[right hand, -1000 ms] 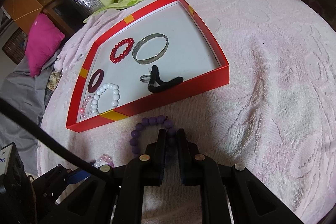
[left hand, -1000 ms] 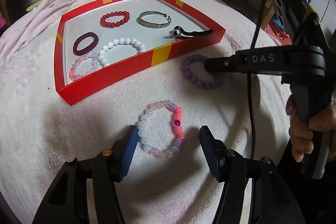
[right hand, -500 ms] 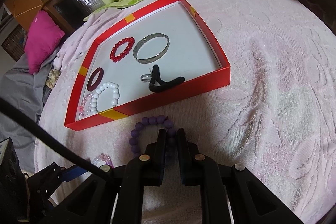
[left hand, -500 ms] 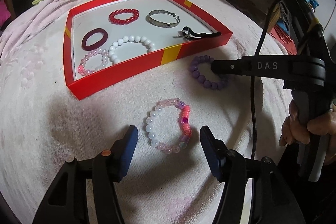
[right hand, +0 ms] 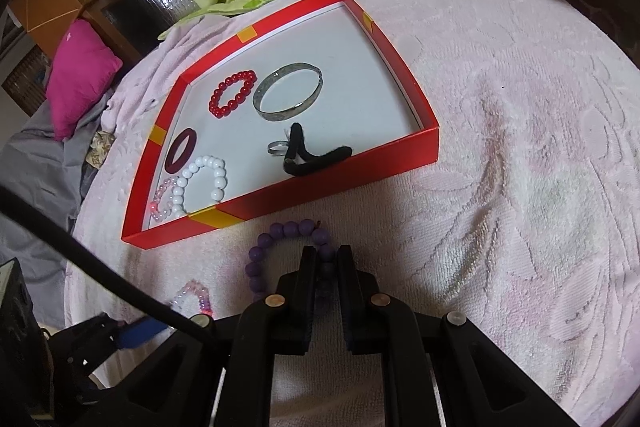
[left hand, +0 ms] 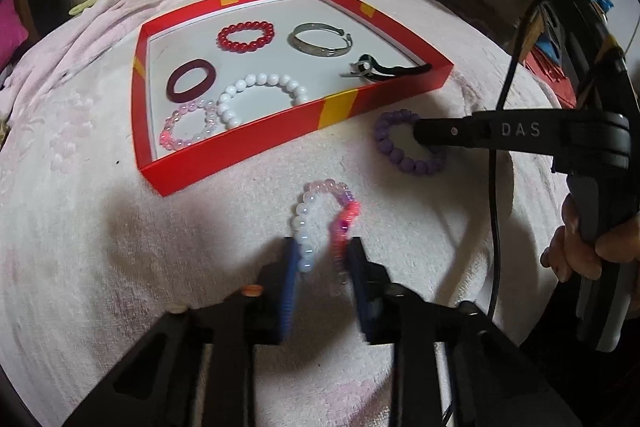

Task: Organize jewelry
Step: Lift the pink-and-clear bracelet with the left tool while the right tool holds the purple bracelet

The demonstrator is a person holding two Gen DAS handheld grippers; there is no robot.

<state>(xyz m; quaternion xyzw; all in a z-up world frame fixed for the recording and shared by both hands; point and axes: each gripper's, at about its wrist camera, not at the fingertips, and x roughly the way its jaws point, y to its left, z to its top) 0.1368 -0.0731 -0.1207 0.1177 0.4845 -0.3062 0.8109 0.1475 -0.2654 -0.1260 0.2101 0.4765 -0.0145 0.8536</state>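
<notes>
Mixed bead bracelet (left hand: 320,223) squeezed narrow between closing left tongs (left hand: 322,259), pads touching both sides. Purple bracelet (right hand: 288,251) pinched in shut right tongs (right hand: 326,259), on pink cloth (right hand: 520,147). Beyond both tongs, red tray (right hand: 360,163) with other jewelry.

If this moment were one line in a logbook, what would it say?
left gripper: closing on mixed pink-white bracelet | right gripper: shut on purple bracelet | both bracelets outside red tray
</notes>
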